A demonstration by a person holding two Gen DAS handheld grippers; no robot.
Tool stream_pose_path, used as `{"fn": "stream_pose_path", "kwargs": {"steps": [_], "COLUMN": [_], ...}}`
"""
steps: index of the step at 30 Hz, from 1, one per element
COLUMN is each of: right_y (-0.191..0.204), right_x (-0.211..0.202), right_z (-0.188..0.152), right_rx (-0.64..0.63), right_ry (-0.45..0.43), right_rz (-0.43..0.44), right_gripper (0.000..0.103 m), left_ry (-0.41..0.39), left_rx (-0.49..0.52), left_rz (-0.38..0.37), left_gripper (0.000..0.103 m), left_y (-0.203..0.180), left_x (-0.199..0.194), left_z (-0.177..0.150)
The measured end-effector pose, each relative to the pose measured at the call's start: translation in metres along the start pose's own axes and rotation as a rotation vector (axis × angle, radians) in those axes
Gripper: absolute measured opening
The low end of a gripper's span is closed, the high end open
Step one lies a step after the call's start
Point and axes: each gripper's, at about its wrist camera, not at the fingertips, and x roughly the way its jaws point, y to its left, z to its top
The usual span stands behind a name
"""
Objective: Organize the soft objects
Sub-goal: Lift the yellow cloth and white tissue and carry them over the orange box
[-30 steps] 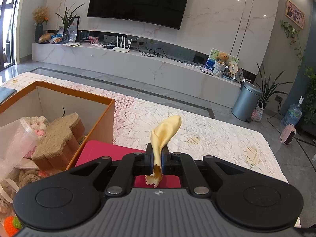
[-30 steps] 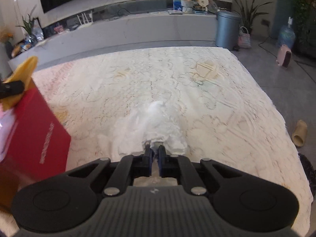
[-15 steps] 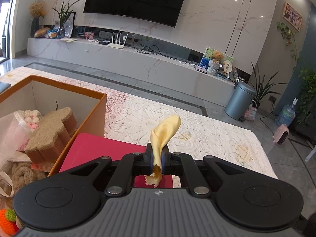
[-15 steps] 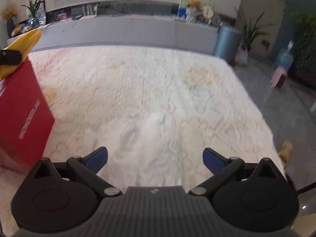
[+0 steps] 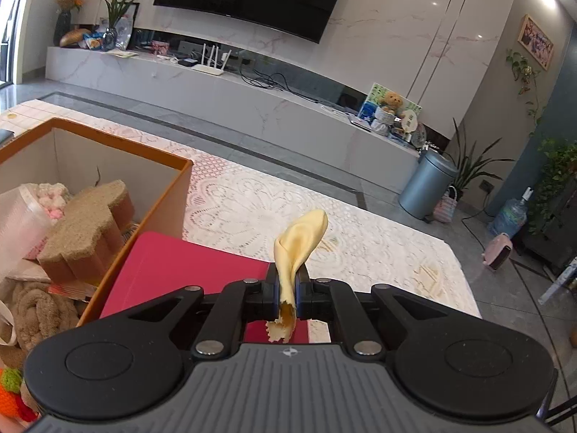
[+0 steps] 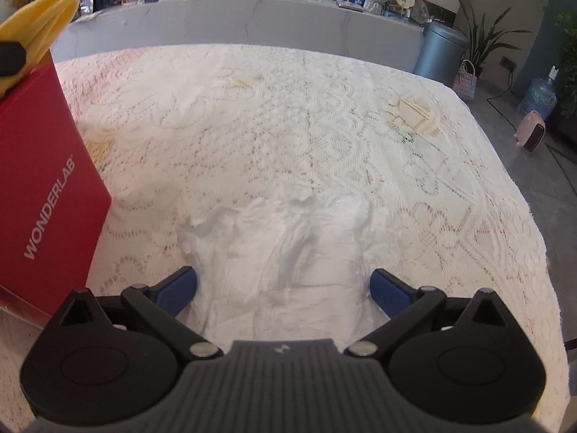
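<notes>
The white cloth [image 6: 285,252] lies crumpled on the lace tablecloth [image 6: 288,115], near me, between the spread, empty jaws of my right gripper [image 6: 283,290]. My left gripper [image 5: 287,294] is clamped on a yellow cloth [image 5: 297,249] over the red box [image 5: 173,270], right of the orange box [image 5: 151,216]. I judge this a pick-up: next I must lower and close on the white cloth.

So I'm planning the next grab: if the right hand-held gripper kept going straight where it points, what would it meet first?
Probably the crumpled white cloth on the lace tablecloth, lying between the right hand-held gripper's open jaws.
</notes>
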Motion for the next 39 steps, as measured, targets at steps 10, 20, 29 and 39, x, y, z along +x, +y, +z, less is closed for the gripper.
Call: {"fn": "stream_pose_path", "kwargs": {"steps": [10,20,29,39], "right_y": [-0.040,-0.101,-0.094,-0.063], "right_x": [-0.022,-0.057,-0.075,-0.134], "right_z": [-0.002,-0.024,-0.022,-0.003], "right_rx": [0.140,0.385,0.397,0.316], "right_ry": [-0.054,-0.141,-0.230,-0.396], "right_rz": [0.031,0.036,0.121,0.146], "right_gripper": [0.025,0.025,0.025,0.025], "left_ry": [-0.048,-0.075,-0.174,-0.272], "left_rx": [0.038,0.070,0.152,0.238], "left_rz": [0.010,0.029,0.077,0.239], "left_gripper": [0.009,0.009,0.009,0.009], "left_y": [-0.015,-0.024,-0.011,0.039], "left_x": [-0.018,-0.042,-0.105,-0.179], "left_z": [0.005,0.009,0.037,0.069]}}
